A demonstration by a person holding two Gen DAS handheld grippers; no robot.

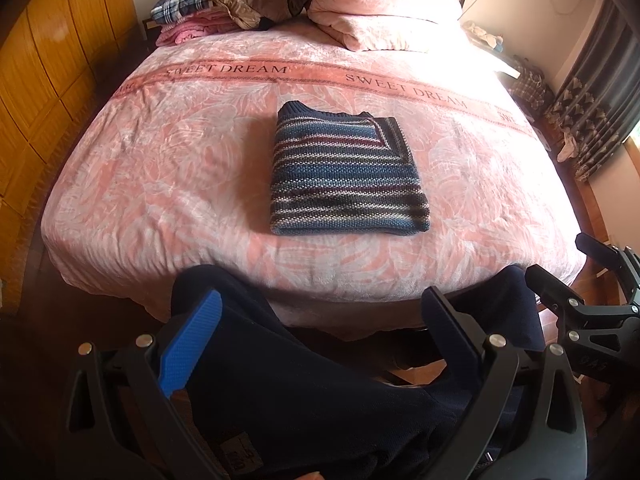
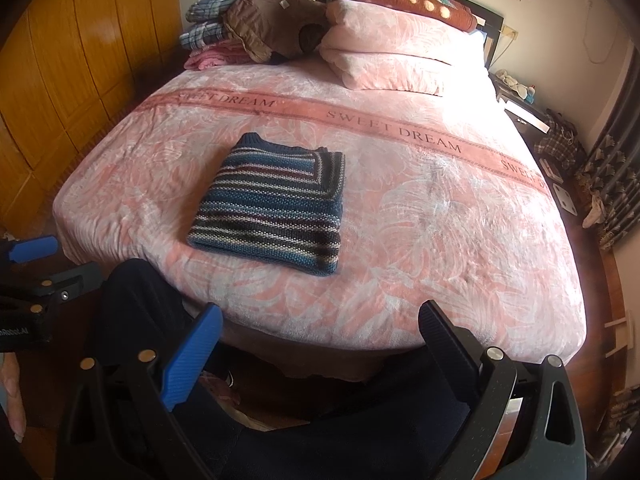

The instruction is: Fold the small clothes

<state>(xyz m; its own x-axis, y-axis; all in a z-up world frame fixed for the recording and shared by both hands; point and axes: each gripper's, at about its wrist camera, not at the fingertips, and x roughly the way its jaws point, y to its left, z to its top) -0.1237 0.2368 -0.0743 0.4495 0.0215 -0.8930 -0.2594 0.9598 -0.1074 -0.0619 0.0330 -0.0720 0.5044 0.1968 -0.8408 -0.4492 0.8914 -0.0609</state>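
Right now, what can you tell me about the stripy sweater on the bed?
The sweater is a chunky knit with stripes of blue, navy, maroon and cream. It is folded into a neat, flat rectangle, with the dark ribbed collar at the far edge and one flap folded so its stripes run up and down. It lies alone near the middle of the pink bedspread. Neither gripper touches it; both are open, back by the bed's foot.

left gripper [image 1: 320,320]: held wide open, nothing gripped | right gripper [image 2: 320,332]: held wide open, nothing gripped
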